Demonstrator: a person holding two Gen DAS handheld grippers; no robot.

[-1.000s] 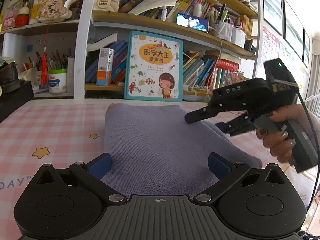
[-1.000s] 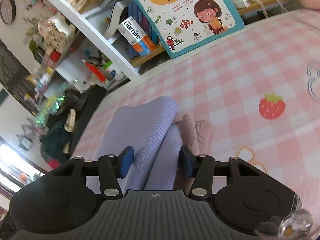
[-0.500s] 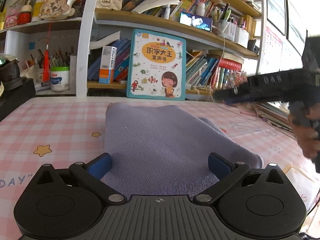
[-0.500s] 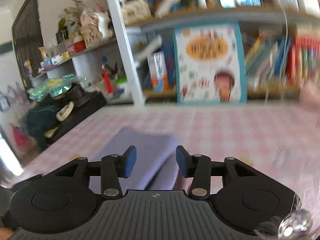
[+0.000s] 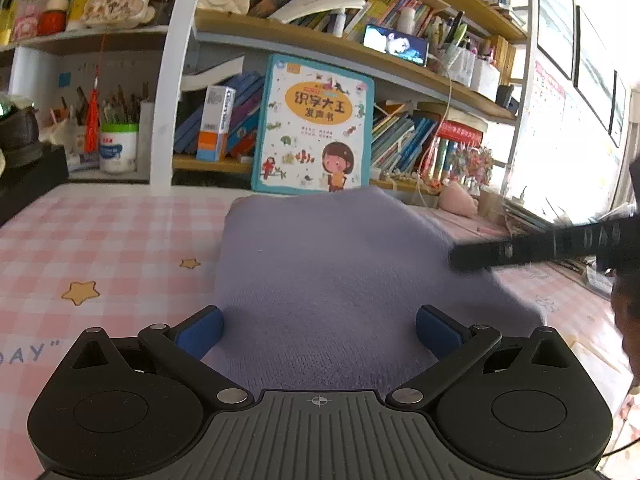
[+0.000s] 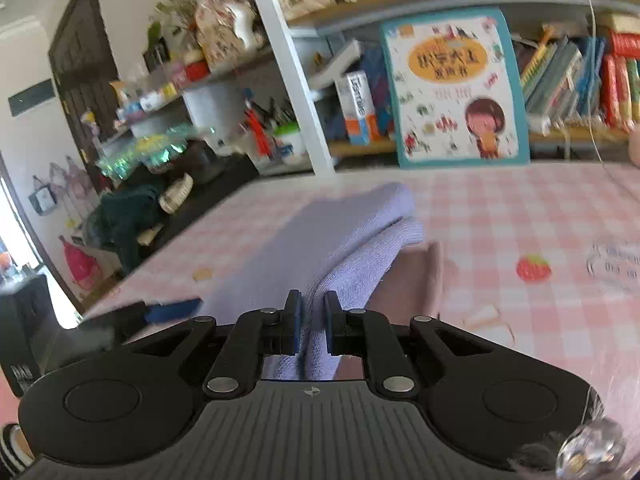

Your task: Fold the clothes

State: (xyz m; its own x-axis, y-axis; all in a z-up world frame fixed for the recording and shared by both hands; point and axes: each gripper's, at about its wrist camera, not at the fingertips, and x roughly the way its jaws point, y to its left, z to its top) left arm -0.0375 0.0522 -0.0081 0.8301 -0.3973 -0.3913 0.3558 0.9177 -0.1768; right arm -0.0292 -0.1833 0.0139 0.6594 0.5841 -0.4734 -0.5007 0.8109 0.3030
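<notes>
Since a second ago my right gripper [image 6: 311, 322] has swung off its tilted look at the fold and levelled out, and its jaws have gone from standing apart to nearly together, pinching a ridge of the purple sweater [image 5: 344, 276] between the blue pads. So yeah, that side has cloth in it now. In the left wrist view the same gripper has slid from the middle right toward the right edge of the frame, and its dark snout [image 5: 540, 246] pokes in over the sweater's right side, blurry.

My left gripper [image 5: 318, 330] hasn't budged. Its jaws are spread wide at the bottom of the frame, one pad near each side of the sweater's near edge, and the knit runs between them without either pad pressing on it, as far as I can see.

Sweater sits folded in the centre of the pink checked surface [image 5: 100, 240], long side running away from me toward the bookshelf [image 5: 304, 36]. From the right wrist view there's a pinkish piece of fabric [image 6: 416, 276] peeking out under its right edge. Big kids' picture book [image 5: 314, 124] stands upright against the shelf, just behind the sweater's far end.
</notes>
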